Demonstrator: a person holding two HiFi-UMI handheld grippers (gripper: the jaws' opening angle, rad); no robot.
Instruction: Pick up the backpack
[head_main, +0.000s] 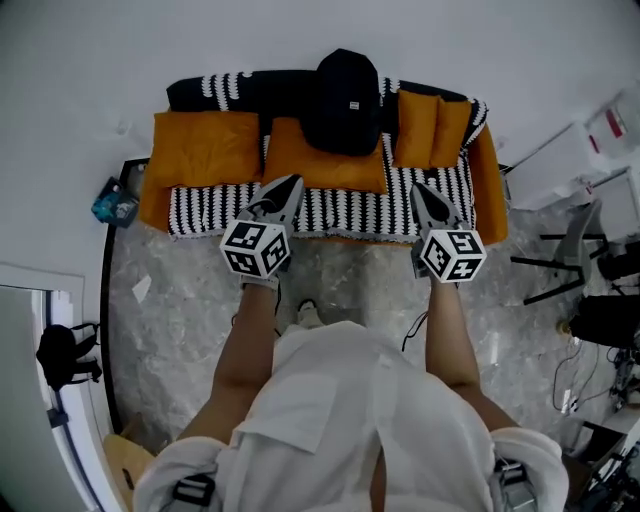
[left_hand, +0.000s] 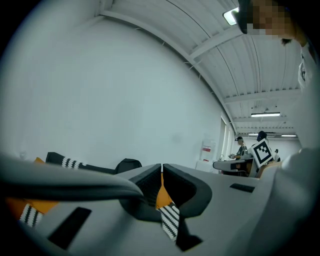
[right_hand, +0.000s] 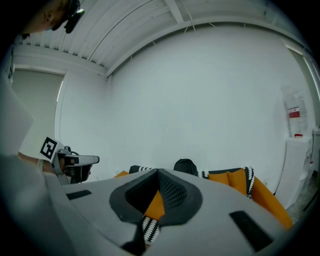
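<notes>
A black backpack stands upright at the back middle of an orange sofa draped with a black-and-white striped blanket. Its dark top shows as the backpack in the left gripper view and the backpack in the right gripper view. My left gripper is shut and empty, held over the sofa's front edge, short of the bag and to its left. My right gripper is also shut and empty, over the front edge to the bag's right. Both point toward the sofa.
Orange cushions lean at the sofa's right end. A white wall stands behind it. A small teal object lies on the marble floor at the left. Chairs and equipment crowd the right side. A dark bag hangs at the far left.
</notes>
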